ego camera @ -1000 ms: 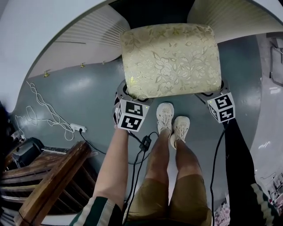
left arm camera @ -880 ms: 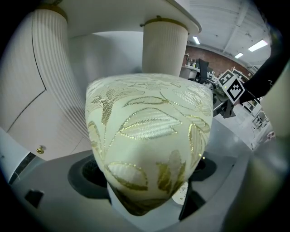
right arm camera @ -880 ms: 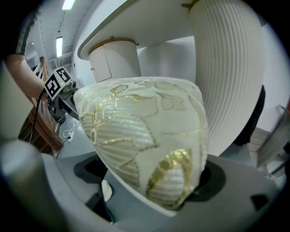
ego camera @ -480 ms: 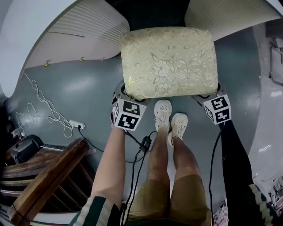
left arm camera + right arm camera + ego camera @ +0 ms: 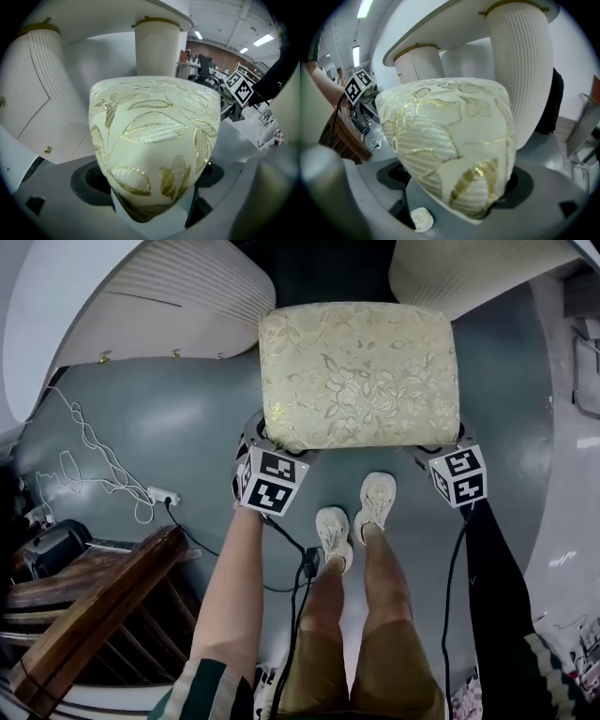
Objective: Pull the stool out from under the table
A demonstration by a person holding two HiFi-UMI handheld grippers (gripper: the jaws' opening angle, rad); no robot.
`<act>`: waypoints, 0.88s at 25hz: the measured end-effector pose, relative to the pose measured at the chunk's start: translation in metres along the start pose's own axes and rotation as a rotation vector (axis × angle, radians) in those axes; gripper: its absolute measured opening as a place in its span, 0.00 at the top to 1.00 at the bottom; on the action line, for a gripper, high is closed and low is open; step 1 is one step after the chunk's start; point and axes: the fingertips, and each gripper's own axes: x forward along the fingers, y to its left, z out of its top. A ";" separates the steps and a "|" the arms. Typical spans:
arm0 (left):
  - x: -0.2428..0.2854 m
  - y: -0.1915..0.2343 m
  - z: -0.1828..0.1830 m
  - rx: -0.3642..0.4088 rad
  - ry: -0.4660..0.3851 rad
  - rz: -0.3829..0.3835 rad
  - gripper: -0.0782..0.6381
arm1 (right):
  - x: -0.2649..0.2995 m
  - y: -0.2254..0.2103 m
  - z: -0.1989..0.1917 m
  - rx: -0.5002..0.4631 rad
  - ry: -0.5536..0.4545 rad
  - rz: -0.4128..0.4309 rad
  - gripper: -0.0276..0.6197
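Left gripper (image 5: 265,454): jaws clamped on the near left corner of the stool (image 5: 360,373); in the left gripper view the gold-patterned cushion corner (image 5: 150,187) fills the gap between the jaws

Right gripper (image 5: 441,451): same hold on the near right corner, the cushion wedged between its jaws in its own view (image 5: 476,197)

Marker cubes (image 5: 272,483) sit just behind each grip, on the person's side, with a forearm (image 5: 239,587) running back from the left one

Stool spans the space between the two grippers and reaches away from them; cream seat with a floral pattern, level, standing on the grey floor (image 5: 159,427)

Past the stool's far edge: two white fluted pedestals (image 5: 202,282) of the table (image 5: 56,306), one beyond each gripper, with a dark gap between them. Nearly the whole seat shows clear of the tabletop

Behind the grippers, between them: the person's two pale shoes (image 5: 333,538), the right foot closer to the stool

A black cable (image 5: 302,568) trails down from the left gripper

Out to the left of the left gripper: a loose white cord (image 5: 84,465) and a plug block (image 5: 161,495) on the floor; further back, dark wooden furniture (image 5: 103,615)
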 end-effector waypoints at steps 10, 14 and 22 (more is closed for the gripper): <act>0.002 -0.004 -0.002 -0.029 -0.008 -0.003 0.19 | -0.003 -0.003 0.001 -0.019 0.020 0.000 0.14; 0.004 -0.004 -0.003 -0.029 -0.021 0.000 0.19 | -0.002 -0.003 0.000 -0.024 0.020 -0.002 0.14; -0.001 -0.007 -0.001 -0.047 -0.027 -0.030 0.20 | -0.011 -0.003 0.003 -0.026 0.057 0.000 0.15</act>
